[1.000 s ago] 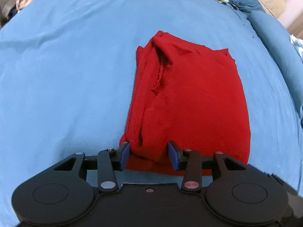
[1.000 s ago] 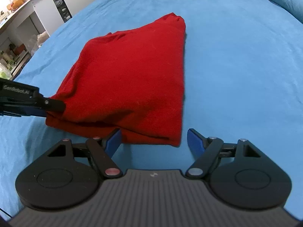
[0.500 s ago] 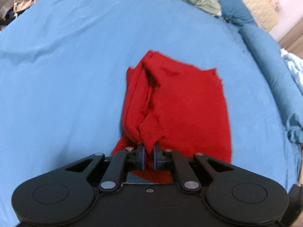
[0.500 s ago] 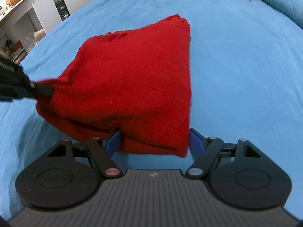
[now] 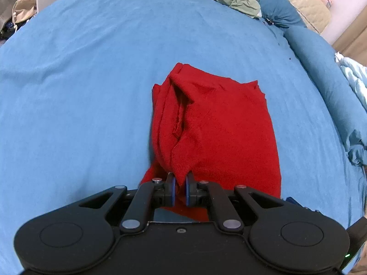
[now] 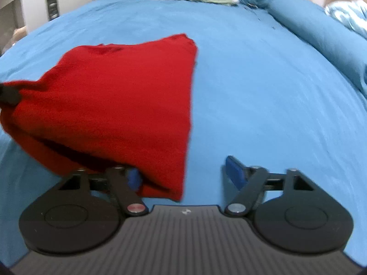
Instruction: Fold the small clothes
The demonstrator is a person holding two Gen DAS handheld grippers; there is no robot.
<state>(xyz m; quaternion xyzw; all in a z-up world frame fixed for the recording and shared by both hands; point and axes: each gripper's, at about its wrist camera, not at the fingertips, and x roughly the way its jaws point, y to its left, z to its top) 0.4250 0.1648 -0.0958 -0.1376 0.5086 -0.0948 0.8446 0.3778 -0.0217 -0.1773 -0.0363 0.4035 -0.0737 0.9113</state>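
On blue bedsheet (image 5: 80, 91), claw-pinched red garment (image 5: 218, 119)

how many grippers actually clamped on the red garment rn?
1. The left gripper is shut on the red garment's near corner. The right gripper is open, garment edge between its fingers, unclamped.

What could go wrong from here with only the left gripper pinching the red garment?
1. The left gripper is shut on a bunched corner of the red garment, so lifting may pull the stacked layers apart.
2. The right gripper is open with the other corner lying loose between its fingers; if it trails, the fold may skew or drag across the blue bedsheet.
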